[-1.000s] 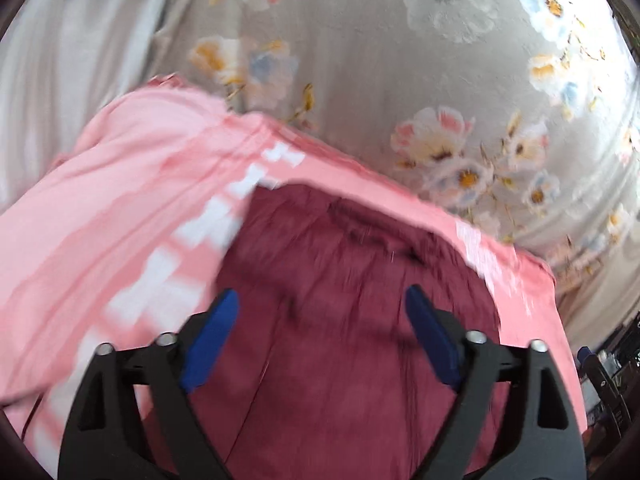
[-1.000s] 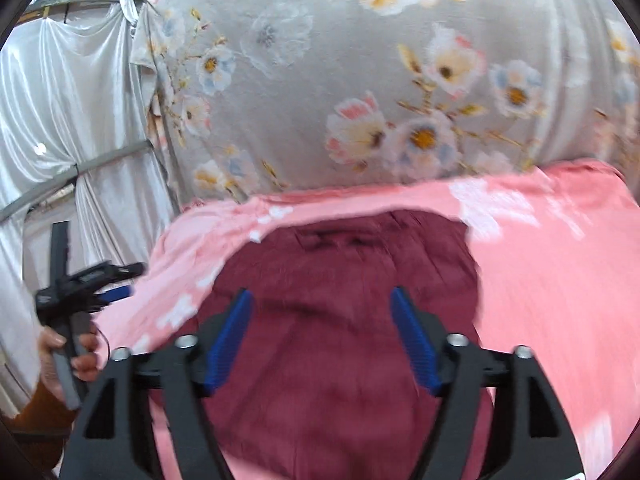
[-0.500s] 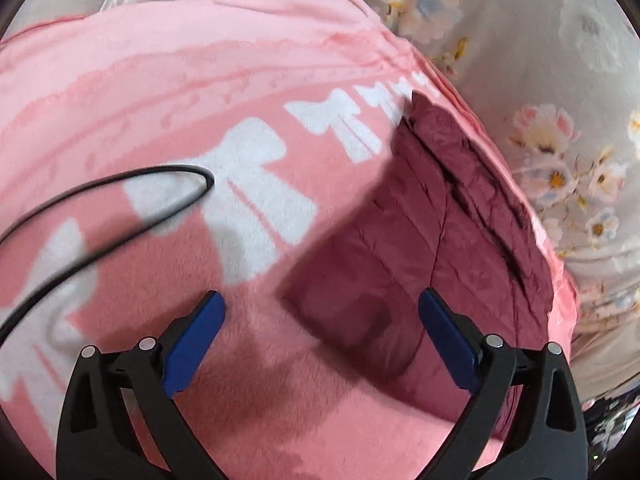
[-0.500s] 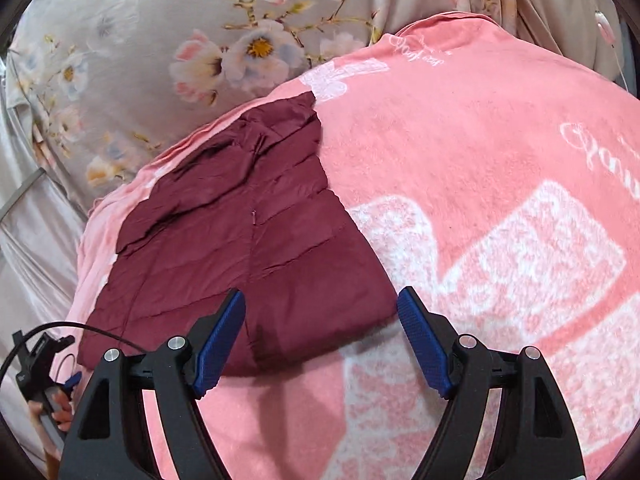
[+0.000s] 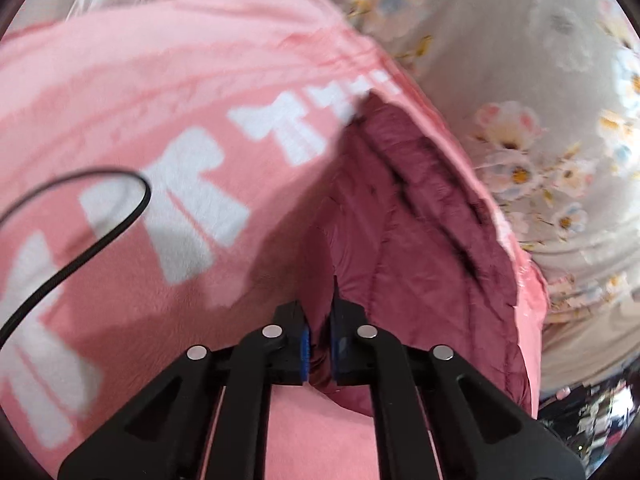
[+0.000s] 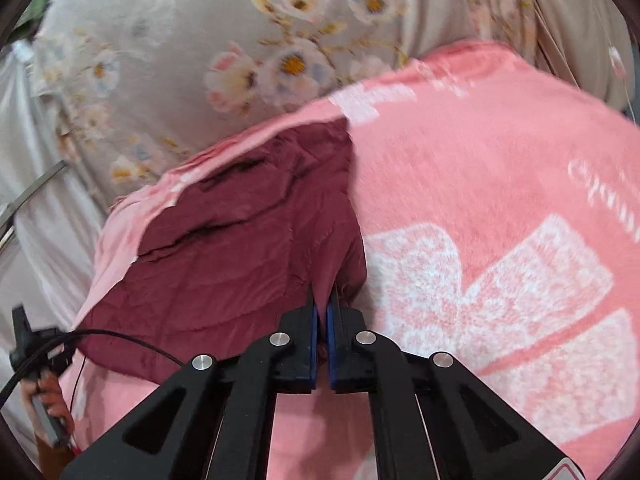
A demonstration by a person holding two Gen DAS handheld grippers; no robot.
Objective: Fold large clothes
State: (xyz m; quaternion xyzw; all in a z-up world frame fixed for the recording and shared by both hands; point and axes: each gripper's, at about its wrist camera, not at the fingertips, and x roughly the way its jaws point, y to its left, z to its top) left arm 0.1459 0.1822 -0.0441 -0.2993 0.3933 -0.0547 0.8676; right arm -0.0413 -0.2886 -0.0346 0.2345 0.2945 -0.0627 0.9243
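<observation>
Lay flat on a pink blanket (image 5: 132, 92) with white bow shapes: a dark maroon quilted garment (image 5: 420, 240), folded into a long strip. In the left wrist view, ran its long axis from the near edge under the camera up and away toward the blanket's far edge, narrowing to a corner near a row of white bows; in the right wrist view, stretched the same garment (image 6: 240, 248) from the near right corner up and leftward, with creased folds along its far side. Was clamped by the left gripper (image 5: 320, 344) at one near corner, blue pads nearly together with a pinch of maroon fabric between them. Was likewise pinched at the other near corner by the right gripper (image 6: 322, 344), jaws almost closed on a raised ridge of cloth. Showed white cursive lettering on the blanket (image 6: 500, 184) at the right edge of the right view, too blurred to read. Trailed a black cable (image 5: 80, 216) across the blanket on the left. Hung a grey floral cloth (image 6: 224, 40) behind the bed. Caught a person's hand (image 6: 44, 392) low at the left of the right view, around a gripper handle.
</observation>
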